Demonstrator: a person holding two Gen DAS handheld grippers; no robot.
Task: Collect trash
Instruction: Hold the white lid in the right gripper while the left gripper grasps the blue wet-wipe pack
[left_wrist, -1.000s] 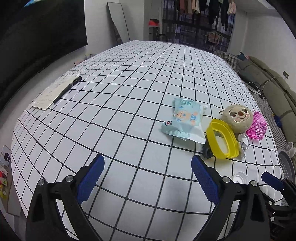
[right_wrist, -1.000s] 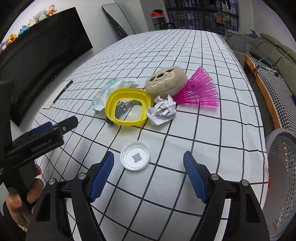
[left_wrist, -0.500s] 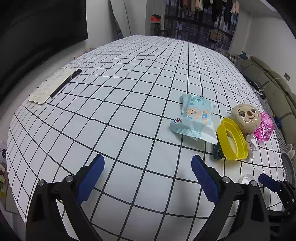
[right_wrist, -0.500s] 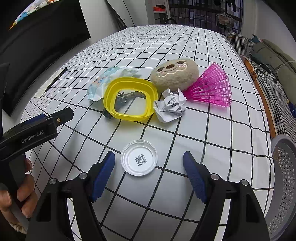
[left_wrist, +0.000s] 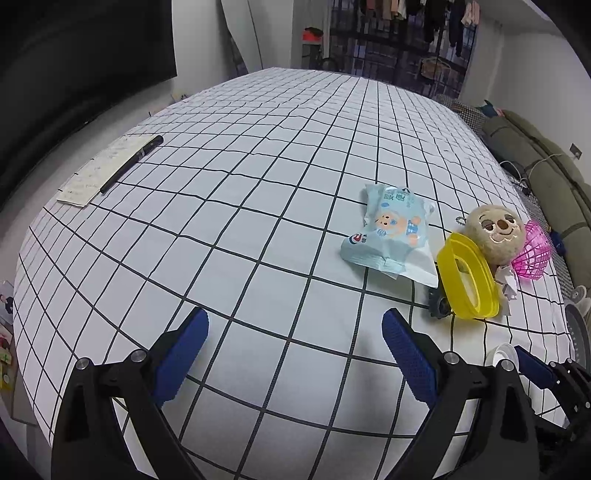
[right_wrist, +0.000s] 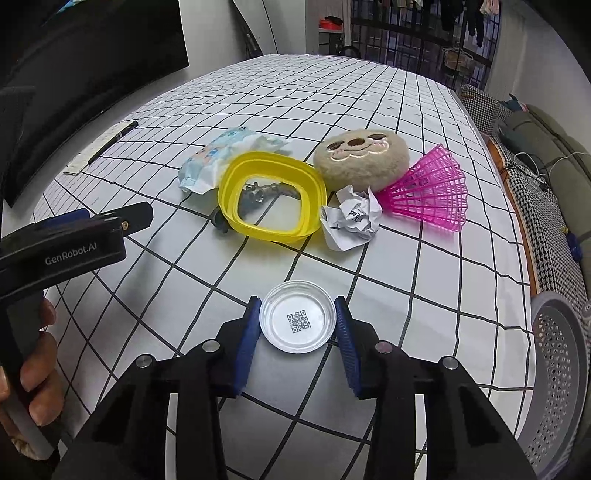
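Note:
A clear plastic lid (right_wrist: 298, 321) with a QR code lies on the checked tablecloth, and my right gripper (right_wrist: 298, 325) has closed on it, both blue pads touching its rim. A crumpled paper ball (right_wrist: 351, 218) lies beyond it, next to a yellow ring lid (right_wrist: 271, 197). A light blue wipes wrapper (left_wrist: 389, 234) lies left of the ring. My left gripper (left_wrist: 293, 350) is open and empty above bare cloth, well short of the wrapper. It also shows at the left in the right wrist view (right_wrist: 92, 229).
A plush sloth face (right_wrist: 362, 157) and a pink plastic fan-shaped basket (right_wrist: 432, 188) sit behind the paper ball. A grey perforated bin (right_wrist: 557, 373) stands off the table's right edge. A pen (left_wrist: 131, 164) on a notepad lies far left. A sofa is at right.
My right gripper moved forward and closed its jaws around the clear lid. My left gripper stayed open and shifted slightly left.

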